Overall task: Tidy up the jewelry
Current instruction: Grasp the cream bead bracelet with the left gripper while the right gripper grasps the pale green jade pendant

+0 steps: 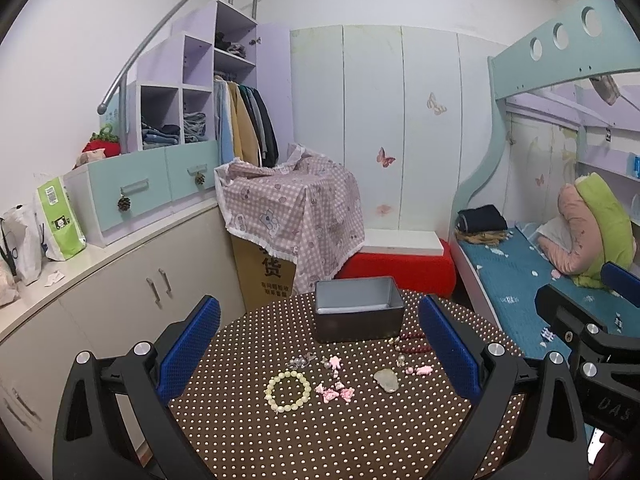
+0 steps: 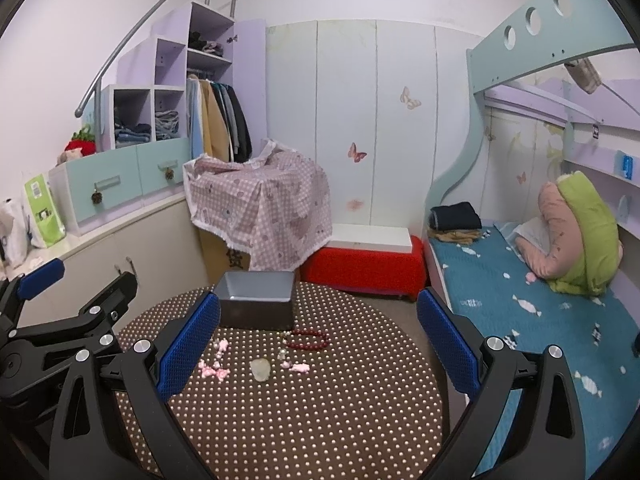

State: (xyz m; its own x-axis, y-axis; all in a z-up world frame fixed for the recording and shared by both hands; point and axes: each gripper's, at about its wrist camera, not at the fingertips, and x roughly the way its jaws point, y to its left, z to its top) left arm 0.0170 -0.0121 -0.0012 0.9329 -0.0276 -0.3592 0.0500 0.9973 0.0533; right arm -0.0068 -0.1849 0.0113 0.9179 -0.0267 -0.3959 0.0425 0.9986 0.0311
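Observation:
Jewelry lies on a round brown dotted table [image 1: 320,440] in front of an open grey metal box [image 1: 358,312]. A cream bead bracelet [image 1: 288,391], pink hair clips [image 1: 335,392], a pale jade pendant [image 1: 387,381], a silver piece [image 1: 302,360] and a dark red bead bracelet [image 1: 412,342] show in the left wrist view. The right wrist view shows the box [image 2: 256,304], red bracelet [image 2: 308,339], pendant [image 2: 261,369] and pink clips [image 2: 212,370]. My left gripper [image 1: 320,344] is open above the table, empty. My right gripper [image 2: 318,344] is open, empty, to its right.
A cardboard box under a pink checked cloth [image 1: 296,208] and a red stool [image 1: 400,268] stand beyond the table. A beige cabinet [image 1: 120,280] runs along the left. A bunk bed with blue sheet [image 1: 520,280] is on the right.

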